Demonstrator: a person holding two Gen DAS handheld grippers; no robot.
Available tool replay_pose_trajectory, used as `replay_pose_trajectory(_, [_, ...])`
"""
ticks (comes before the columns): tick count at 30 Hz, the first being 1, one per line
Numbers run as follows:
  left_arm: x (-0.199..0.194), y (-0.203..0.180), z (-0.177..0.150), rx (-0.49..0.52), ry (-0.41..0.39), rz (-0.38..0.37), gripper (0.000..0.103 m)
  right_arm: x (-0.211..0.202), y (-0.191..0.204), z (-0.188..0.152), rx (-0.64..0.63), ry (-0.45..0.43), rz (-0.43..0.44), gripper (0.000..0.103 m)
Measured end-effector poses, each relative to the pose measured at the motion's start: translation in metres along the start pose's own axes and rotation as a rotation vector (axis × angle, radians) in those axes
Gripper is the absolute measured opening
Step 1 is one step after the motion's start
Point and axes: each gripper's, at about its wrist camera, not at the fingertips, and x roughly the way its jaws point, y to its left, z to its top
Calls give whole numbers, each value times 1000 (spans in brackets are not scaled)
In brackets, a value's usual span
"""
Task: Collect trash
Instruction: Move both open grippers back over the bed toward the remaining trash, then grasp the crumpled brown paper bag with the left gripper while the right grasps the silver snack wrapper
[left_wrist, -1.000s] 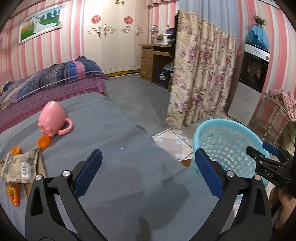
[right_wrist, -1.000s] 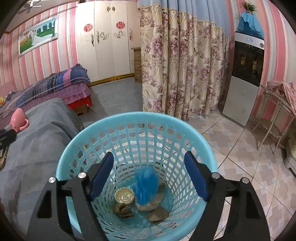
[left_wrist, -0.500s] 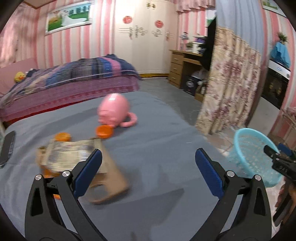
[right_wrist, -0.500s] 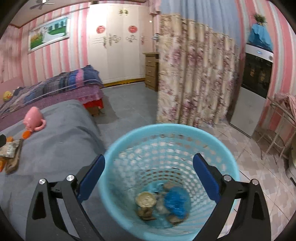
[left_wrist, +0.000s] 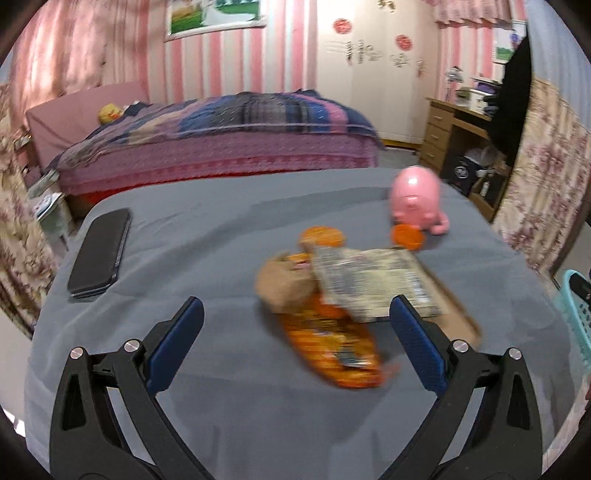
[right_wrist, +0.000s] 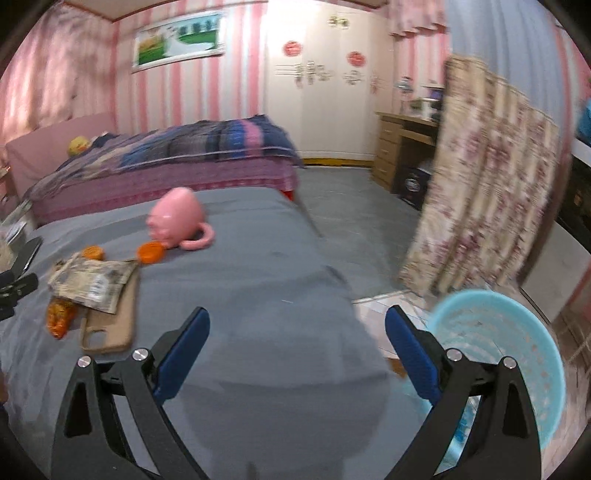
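Looking along the left gripper (left_wrist: 295, 332), its jaws stand wide with nothing between them, and the orange snack wrapper (left_wrist: 332, 347) lies on the grey bed cover (left_wrist: 221, 236) just ahead, between the fingertips, its long axis slanting from upper left to lower right. A crumpled printed packet (left_wrist: 373, 282) overlaps its far end.

From the right wrist, the right gripper (right_wrist: 295, 332) is spread, empty; the wrapper (right_wrist: 59, 317) lies far left, the blue basket (right_wrist: 517, 332) right.
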Motion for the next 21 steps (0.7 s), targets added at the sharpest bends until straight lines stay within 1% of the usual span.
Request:
replay_pose_trajectory(3, [14,18,-1,-17,21,17,97,9,27,8,-12,10,36,94])
replay_pose_trajectory(5, [22,20,-1,-14,36,24,96,18,42,10,-1,25,68,94])
replay_pose_trajectory(9, [41,21,0,-3,70,-9,92,36,61,3,12,57,99,94])
replay_pose_trajectory(11, [47,20,1,10,84,-29,85,44,68,-5,-17,77,84,94])
replay_pose_trajectory(13, [56,17,4,28,94,-55,80,47,71,-6,-29,94,73,94])
replay_pose_trajectory(14, [59,16,6,38,95,-70,74,48,71,-6,-27,93,75,94])
replay_pose_trajectory(15, [61,14,8,45,95,-81,70,49,72,-6,-26,89,77,94])
replay_pose_trajectory(17, [64,11,10,59,100,-115,52,51,75,-6,-39,87,79,94])
replay_pose_trajectory(18, [65,9,10,63,102,-126,48,52,78,-7,-49,86,78,94])
replay_pose_trajectory(21, [61,6,9,71,92,-129,45,55,87,-9,-51,94,102,94])
